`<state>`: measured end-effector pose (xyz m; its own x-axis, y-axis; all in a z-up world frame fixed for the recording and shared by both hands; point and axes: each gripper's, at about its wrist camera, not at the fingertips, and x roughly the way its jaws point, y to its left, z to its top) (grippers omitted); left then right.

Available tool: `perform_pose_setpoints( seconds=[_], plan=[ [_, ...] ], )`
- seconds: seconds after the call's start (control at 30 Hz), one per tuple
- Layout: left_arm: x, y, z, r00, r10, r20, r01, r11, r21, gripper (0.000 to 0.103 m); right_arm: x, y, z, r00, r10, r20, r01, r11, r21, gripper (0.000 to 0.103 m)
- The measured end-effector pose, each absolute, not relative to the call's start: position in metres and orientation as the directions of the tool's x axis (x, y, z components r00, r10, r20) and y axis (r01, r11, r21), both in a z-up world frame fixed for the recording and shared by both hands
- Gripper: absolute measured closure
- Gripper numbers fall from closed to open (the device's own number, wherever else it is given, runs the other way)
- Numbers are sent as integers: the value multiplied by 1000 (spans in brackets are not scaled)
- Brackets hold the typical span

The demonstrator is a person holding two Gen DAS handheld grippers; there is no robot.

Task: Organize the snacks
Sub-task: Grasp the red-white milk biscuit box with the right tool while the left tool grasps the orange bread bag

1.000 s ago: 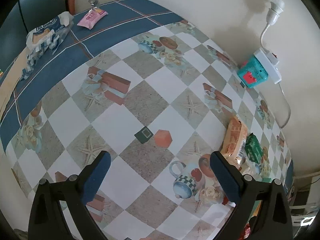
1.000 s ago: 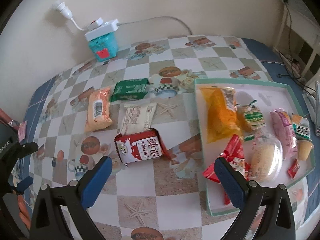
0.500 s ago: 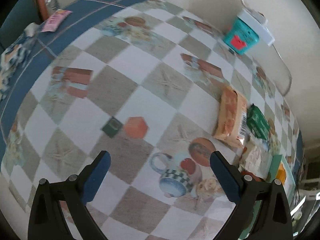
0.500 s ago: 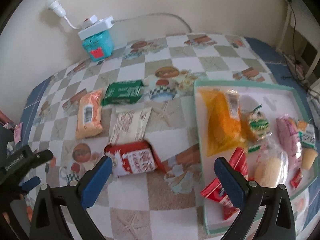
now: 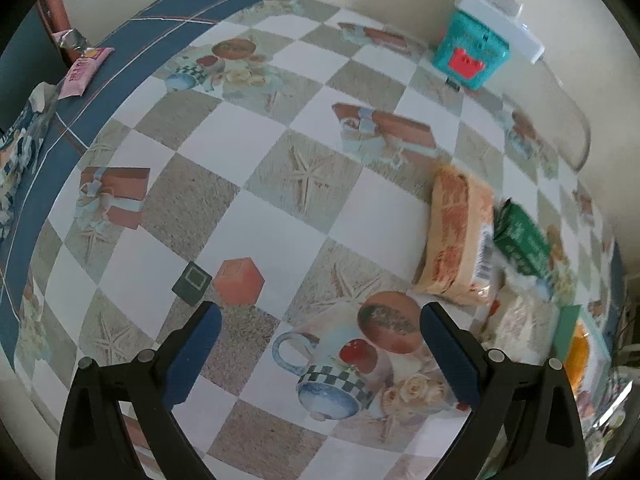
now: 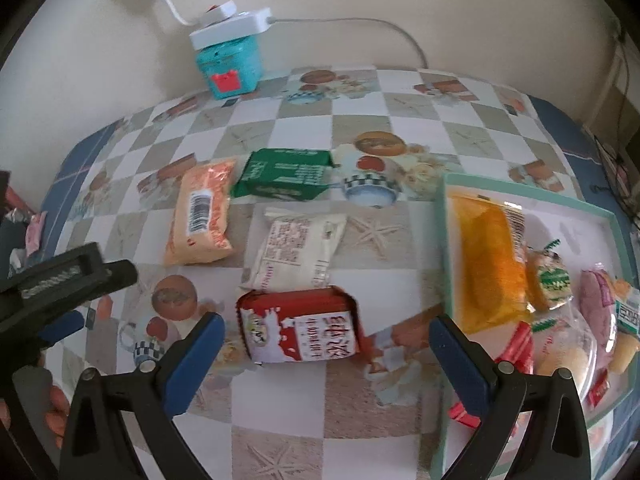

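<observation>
Loose snacks lie on the checked tablecloth: an orange packet (image 6: 202,218) (image 5: 460,240), a green packet (image 6: 286,174) (image 5: 520,236), a white packet (image 6: 296,250) and a red-and-white milk snack pack (image 6: 300,326). A pale green tray (image 6: 448,240) at the right holds a yellow bag (image 6: 488,264) and several other snacks. My right gripper (image 6: 326,332) is open, low over the red pack, which sits between its fingers. My left gripper (image 5: 320,328) is open over bare cloth, left of the orange packet; it also shows as the left gripper (image 6: 60,280) in the right wrist view.
A teal box (image 6: 230,66) with a white power strip (image 6: 230,28) stands at the wall. A pink sachet (image 5: 82,70) and a blue-patterned bag (image 5: 20,148) lie at the table's far left edge. A hand (image 6: 52,404) grips the left tool.
The left gripper has swung right, bringing the orange and green packets closer. The right gripper has dropped lower and nearer to the red pack. Both stay open.
</observation>
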<state>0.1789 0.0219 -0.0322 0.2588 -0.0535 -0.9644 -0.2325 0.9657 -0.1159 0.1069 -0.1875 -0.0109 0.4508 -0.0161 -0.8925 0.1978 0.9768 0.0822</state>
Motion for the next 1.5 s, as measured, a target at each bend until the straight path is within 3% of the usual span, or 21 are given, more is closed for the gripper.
perform_pose_setpoints(
  seconds=[0.17, 0.67, 1.3, 1.5],
  plan=[
    [179, 21, -38, 240, 3, -971, -221, 974, -51, 4, 110, -181, -21, 432, -1, -902, 186, 979, 88, 1],
    [192, 17, -47, 236, -21, -971, -207, 976, -72, 3, 122, -178, -44, 385, -13, -923, 193, 979, 66, 7],
    [191, 3, -45, 256, -83, -963, -196, 971, -136, 4, 125, -189, -46, 400, 4, -917, 216, 971, 98, 34],
    [193, 4, -46, 265, -94, -960, -199, 968, -150, 4, 123, -195, -44, 401, 14, -916, 242, 963, 120, 35]
  ],
)
